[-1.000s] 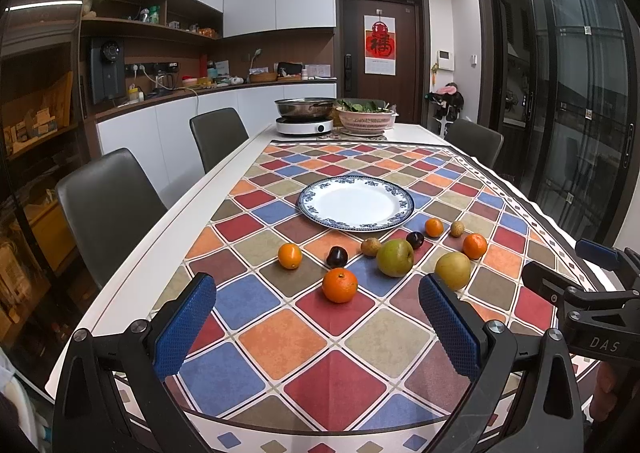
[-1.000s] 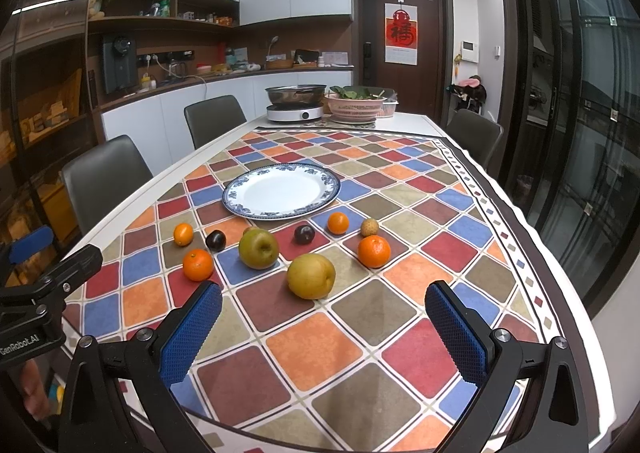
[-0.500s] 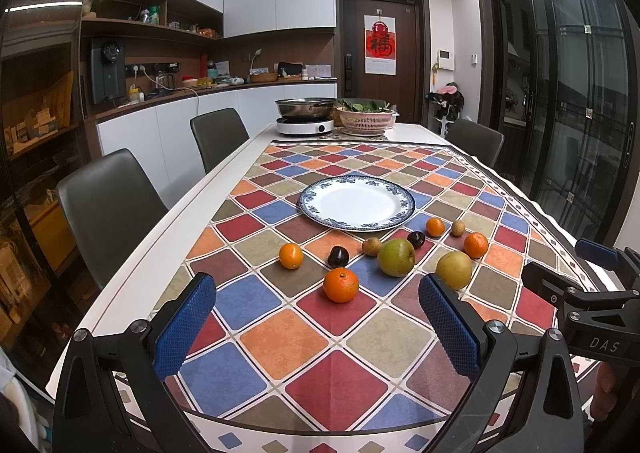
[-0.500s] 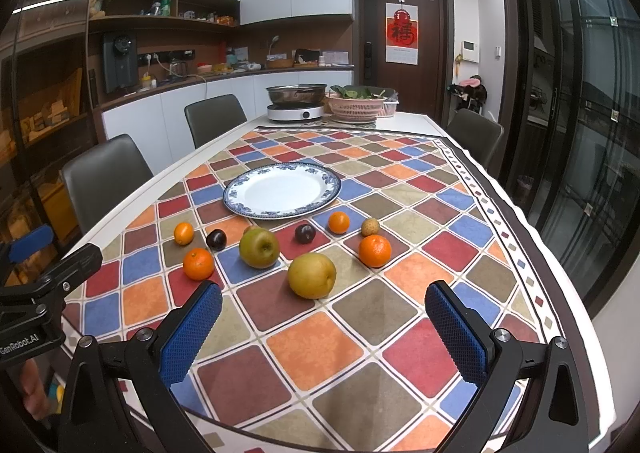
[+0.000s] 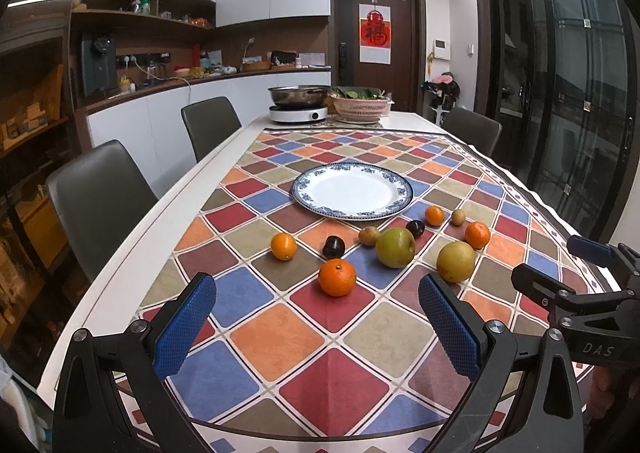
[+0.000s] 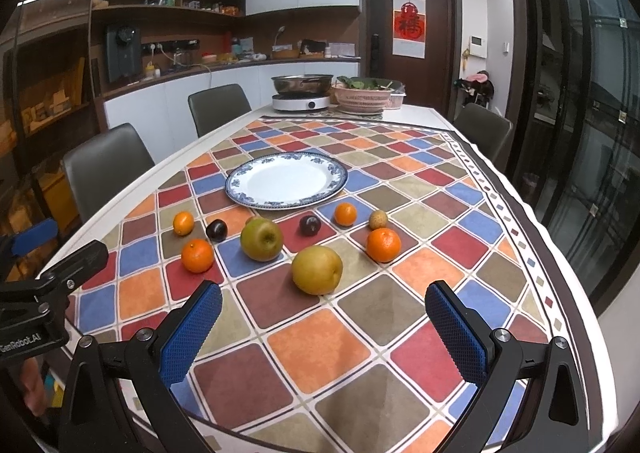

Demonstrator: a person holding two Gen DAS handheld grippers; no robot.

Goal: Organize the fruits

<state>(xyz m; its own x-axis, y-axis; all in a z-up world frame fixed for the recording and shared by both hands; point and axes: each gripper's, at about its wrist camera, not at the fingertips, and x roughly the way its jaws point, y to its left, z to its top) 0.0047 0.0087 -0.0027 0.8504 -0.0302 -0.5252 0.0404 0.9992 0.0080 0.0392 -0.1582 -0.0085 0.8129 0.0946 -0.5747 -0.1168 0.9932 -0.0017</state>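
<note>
A blue-rimmed white plate lies bare on the checked tablecloth. In front of it sit several fruits: a green apple, a yellow pear, oranges, dark plums and small brown fruits. My left gripper hovers open just short of the nearest orange. My right gripper is open, low over the cloth, with the pear just beyond it. Both hold nothing.
At the table's far end stand a hotplate with a steel pan and a pink basket of greens. Grey chairs line the left side, another stands at the far right. The table edge runs close on the right.
Both grippers have edged slightly forward toward the fruit; the fruits and plate have not moved.
</note>
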